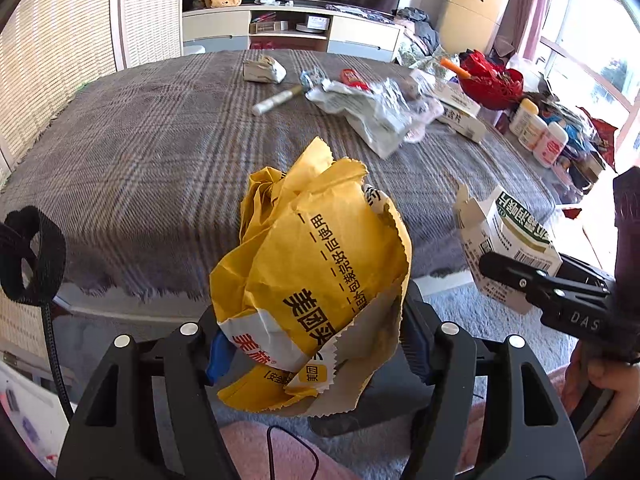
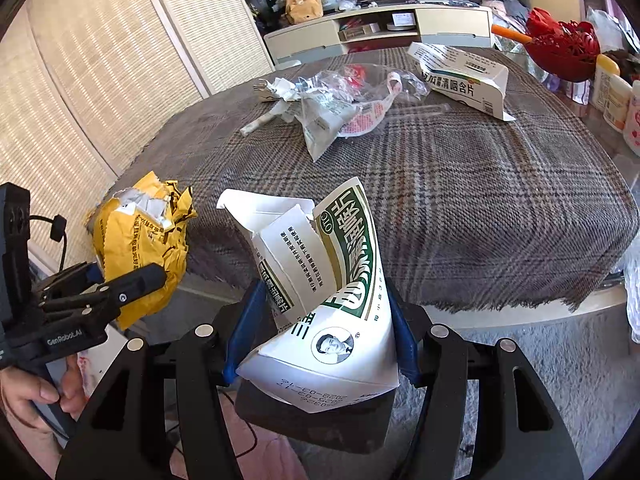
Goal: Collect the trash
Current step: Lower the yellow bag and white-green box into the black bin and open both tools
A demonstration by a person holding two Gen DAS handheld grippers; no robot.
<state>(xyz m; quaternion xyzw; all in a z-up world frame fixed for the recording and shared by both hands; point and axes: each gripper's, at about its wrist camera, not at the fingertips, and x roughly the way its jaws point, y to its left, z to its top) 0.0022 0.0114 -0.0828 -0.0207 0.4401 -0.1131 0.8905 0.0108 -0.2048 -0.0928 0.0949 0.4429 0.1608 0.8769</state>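
Note:
My left gripper (image 1: 316,352) is shut on a crumpled yellow paper bag (image 1: 316,280), held off the table's near edge; the bag also shows in the right wrist view (image 2: 140,240). My right gripper (image 2: 320,332) is shut on a torn white and green medicine box (image 2: 332,280), also seen in the left wrist view (image 1: 508,240). More trash lies on the plaid tablecloth (image 1: 160,152): a clear plastic wrapper (image 1: 372,108), a crumpled white paper (image 1: 264,70), a white tube (image 1: 276,100) and a white carton (image 2: 460,76).
A red basket (image 1: 492,80) and several white bottles (image 1: 536,128) stand along the table's right side. A TV cabinet (image 1: 288,28) stands behind the table. Grey carpet (image 2: 540,360) lies below the table's edge.

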